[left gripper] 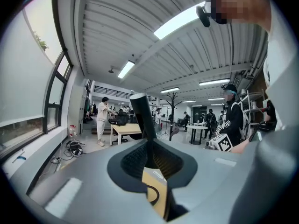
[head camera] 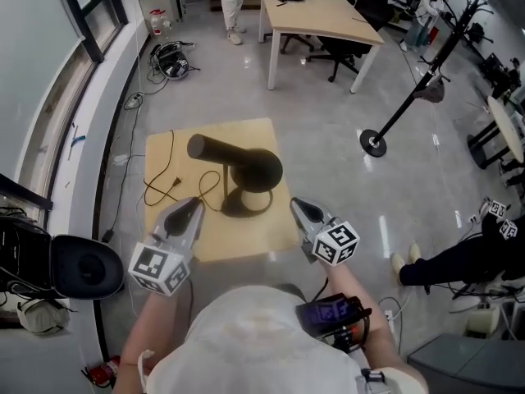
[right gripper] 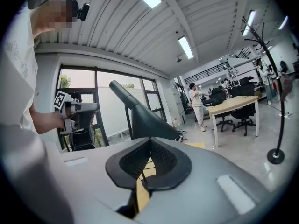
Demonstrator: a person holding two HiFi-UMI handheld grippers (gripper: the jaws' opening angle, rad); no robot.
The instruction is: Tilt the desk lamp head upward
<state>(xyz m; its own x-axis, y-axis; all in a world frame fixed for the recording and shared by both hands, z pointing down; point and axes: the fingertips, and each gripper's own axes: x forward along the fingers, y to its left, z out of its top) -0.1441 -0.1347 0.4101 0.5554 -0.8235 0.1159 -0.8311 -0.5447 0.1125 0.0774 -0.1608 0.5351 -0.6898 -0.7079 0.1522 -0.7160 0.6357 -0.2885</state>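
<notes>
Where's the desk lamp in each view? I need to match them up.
Head view: desk lamp at centre, on the small wooden table.
Left gripper view: desk lamp at centre, just above the jaws.
Right gripper view: desk lamp left of centre, above the jaws.
Shared landmark: the pale office desk behind.

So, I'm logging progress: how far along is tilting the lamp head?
Done: nothing yet; the lamp head seems angled downward. In hand: nothing, the left gripper and right gripper, both shut, hover short of it. Left: grip the head and tilt it up.
</notes>
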